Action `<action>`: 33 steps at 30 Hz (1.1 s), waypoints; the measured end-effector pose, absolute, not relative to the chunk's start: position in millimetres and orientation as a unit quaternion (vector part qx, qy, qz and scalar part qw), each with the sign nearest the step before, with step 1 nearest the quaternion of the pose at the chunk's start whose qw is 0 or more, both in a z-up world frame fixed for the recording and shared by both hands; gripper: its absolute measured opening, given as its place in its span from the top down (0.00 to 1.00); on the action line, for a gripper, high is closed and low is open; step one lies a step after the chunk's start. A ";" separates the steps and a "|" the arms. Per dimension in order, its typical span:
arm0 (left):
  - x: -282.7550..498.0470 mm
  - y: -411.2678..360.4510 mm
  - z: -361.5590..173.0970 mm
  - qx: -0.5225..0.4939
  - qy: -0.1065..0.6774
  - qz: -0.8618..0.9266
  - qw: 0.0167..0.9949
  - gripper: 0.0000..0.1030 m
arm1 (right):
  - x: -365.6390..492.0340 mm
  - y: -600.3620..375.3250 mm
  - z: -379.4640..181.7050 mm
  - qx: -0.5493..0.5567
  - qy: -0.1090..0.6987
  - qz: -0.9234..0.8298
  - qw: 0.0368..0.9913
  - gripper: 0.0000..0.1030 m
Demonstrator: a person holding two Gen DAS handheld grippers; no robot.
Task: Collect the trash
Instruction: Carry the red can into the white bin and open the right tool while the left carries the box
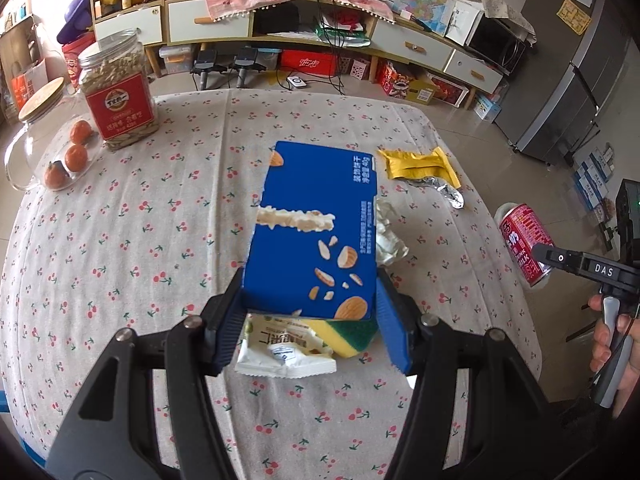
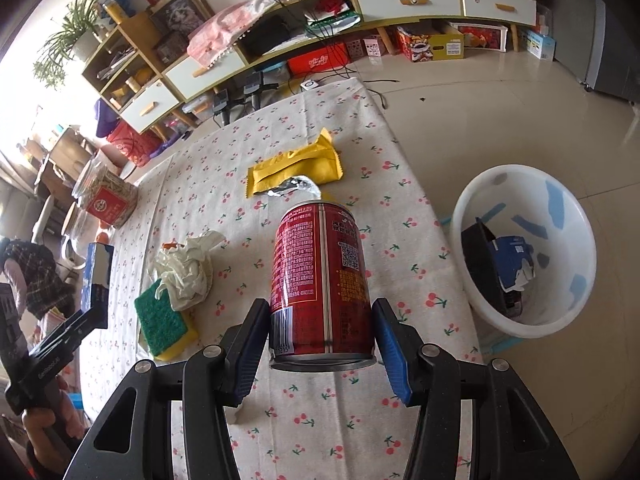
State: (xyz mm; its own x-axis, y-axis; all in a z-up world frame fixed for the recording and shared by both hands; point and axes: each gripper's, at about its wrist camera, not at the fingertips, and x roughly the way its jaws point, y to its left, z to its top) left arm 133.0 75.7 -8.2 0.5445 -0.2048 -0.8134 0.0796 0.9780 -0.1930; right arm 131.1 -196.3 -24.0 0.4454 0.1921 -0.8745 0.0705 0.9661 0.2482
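My left gripper [image 1: 310, 314] is shut on a blue snack box [image 1: 312, 232] and holds it above the cherry-print tablecloth [image 1: 160, 240]. Under the box lie a white snack wrapper [image 1: 280, 354] and a yellow-green sponge [image 1: 352, 334]. My right gripper [image 2: 320, 344] is shut on a red drink can [image 2: 320, 272], lifted near the table's right edge. On the cloth remain a yellow wrapper [image 2: 296, 168], crumpled foil [image 2: 298, 186] and a wad of white tissue [image 2: 186, 272] resting against the sponge [image 2: 160, 320]. A white basin [image 2: 560, 192] with trash inside stands on the floor to the right.
A jar of seeds with a red label [image 1: 116, 96] and a glass jar with oranges [image 1: 60, 152] stand at the table's far left. A long low cabinet [image 1: 400, 44] lines the far wall. A hand [image 1: 612, 344] grips the right tool's handle.
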 end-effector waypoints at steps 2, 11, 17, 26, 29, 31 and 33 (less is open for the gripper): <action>136.5 64.9 -8.0 -0.059 0.471 -0.087 0.876 0.40 | 130.6 -209.3 -22.5 0.129 0.524 0.028 0.841 0.48; 153.9 20.4 -13.7 -0.047 0.482 -0.114 0.867 0.40 | 130.9 -273.5 -18.5 0.155 0.513 -0.019 0.844 0.48; 164.2 -16.3 -18.1 -0.034 0.486 -0.134 0.863 0.41 | 129.4 -325.5 -24.6 0.178 0.510 -0.069 0.839 0.48; 177.5 -83.3 -22.4 -0.018 0.490 -0.177 0.853 0.40 | 125.9 -387.2 -48.0 0.222 0.516 -0.125 0.818 0.48; 182.4 -101.2 -26.4 -0.014 0.493 -0.189 0.849 0.40 | 127.8 -393.9 -53.4 0.231 0.517 -0.129 0.814 0.48; 184.6 -111.5 -28.6 -0.011 0.496 -0.195 0.846 0.40 | 129.2 -397.3 -57.5 0.236 0.519 -0.130 0.811 0.48; 186.3 -120.5 -30.3 -0.006 0.498 -0.201 0.844 0.40 | 131.0 -398.7 -61.5 0.239 0.523 -0.132 0.808 0.47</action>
